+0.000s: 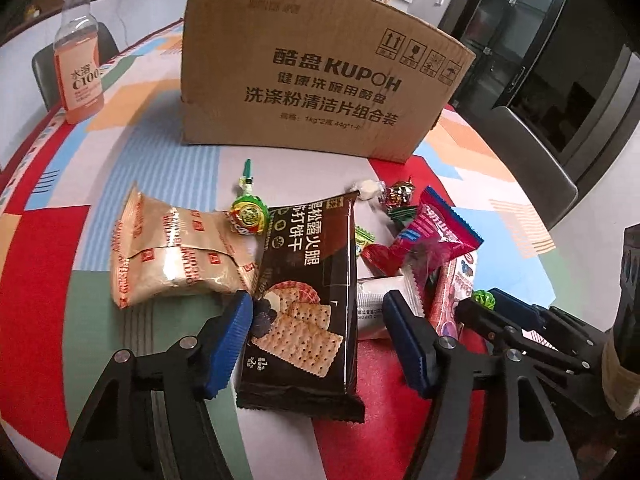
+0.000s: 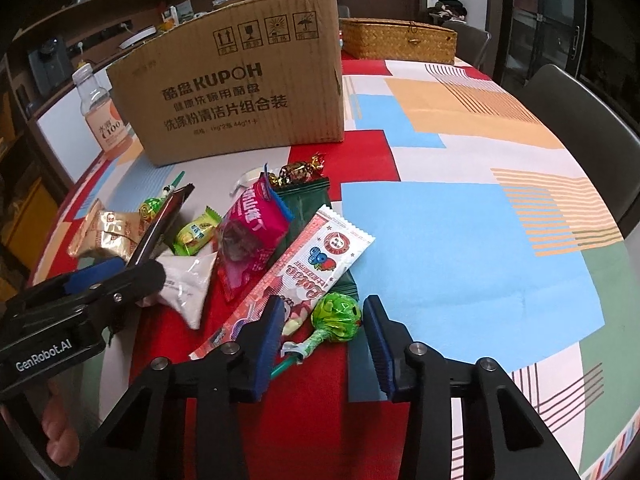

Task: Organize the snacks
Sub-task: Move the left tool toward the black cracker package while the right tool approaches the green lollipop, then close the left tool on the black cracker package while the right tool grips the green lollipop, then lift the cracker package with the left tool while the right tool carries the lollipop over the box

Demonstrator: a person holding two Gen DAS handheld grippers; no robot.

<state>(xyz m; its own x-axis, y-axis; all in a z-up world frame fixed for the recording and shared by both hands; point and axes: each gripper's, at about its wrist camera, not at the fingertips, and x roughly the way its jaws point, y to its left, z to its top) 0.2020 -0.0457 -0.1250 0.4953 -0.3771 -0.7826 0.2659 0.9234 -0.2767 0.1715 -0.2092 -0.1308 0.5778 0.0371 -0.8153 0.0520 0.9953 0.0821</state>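
Observation:
A black cracker packet (image 1: 308, 308) lies between the blue pads of my left gripper (image 1: 320, 308). The left pad is against its edge, and a gap shows at the right pad. My right gripper (image 2: 323, 308) straddles the head of a green lollipop (image 2: 336, 316), which nearly touches the right pad; the jaws stand apart. The lollipop lies beside a long red-and-white strip packet (image 2: 312, 268). A pink packet (image 2: 252, 236), a white sachet (image 2: 188, 280), a beige packet (image 1: 172, 256), a second lollipop (image 1: 247, 214) and small candies form the pile. The cardboard box (image 1: 320, 80) stands behind it.
An orange drink bottle (image 1: 80, 72) stands left of the box. A wicker basket (image 2: 400, 38) sits at the table's far end. Dark chairs (image 2: 580, 128) stand at the table's right edge. A person's hand (image 2: 56, 432) holds the left gripper's handle.

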